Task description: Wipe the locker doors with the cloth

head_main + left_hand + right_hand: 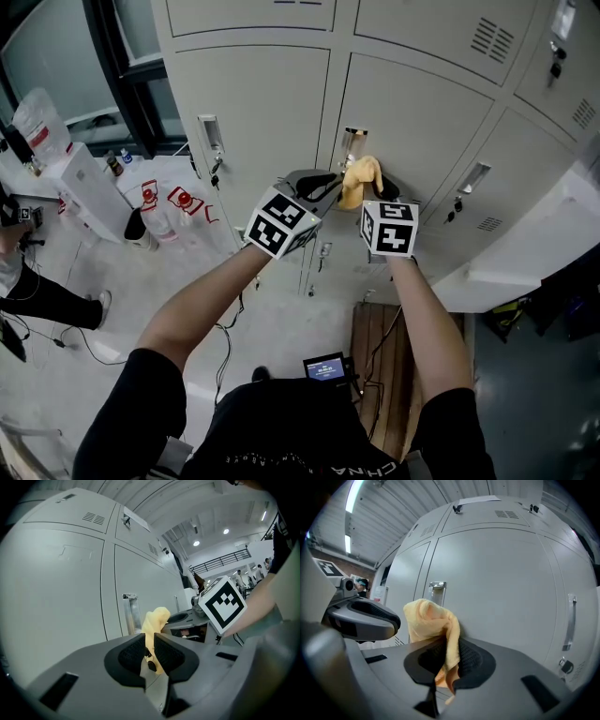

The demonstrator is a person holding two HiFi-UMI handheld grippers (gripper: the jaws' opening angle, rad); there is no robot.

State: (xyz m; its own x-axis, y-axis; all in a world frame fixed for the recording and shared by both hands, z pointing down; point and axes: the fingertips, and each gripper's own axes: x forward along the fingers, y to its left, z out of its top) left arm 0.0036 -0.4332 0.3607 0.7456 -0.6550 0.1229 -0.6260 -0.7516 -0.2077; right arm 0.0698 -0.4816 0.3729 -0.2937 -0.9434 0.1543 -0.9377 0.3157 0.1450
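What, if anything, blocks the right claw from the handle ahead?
Probably nothing, so yes: the right claw, shut on the cloth, faces the handle with only cloth between, and the left claw is aside.

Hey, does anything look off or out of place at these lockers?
The locker doors look undamaged. One oddity: the cloth is crumpled into a lump, pinched by both the right claw and the left claw, not spread flat.

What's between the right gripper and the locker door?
The yellow cloth, clamped in the right gripper's fingers and bunched toward the locker door; the right gripper view shows it.
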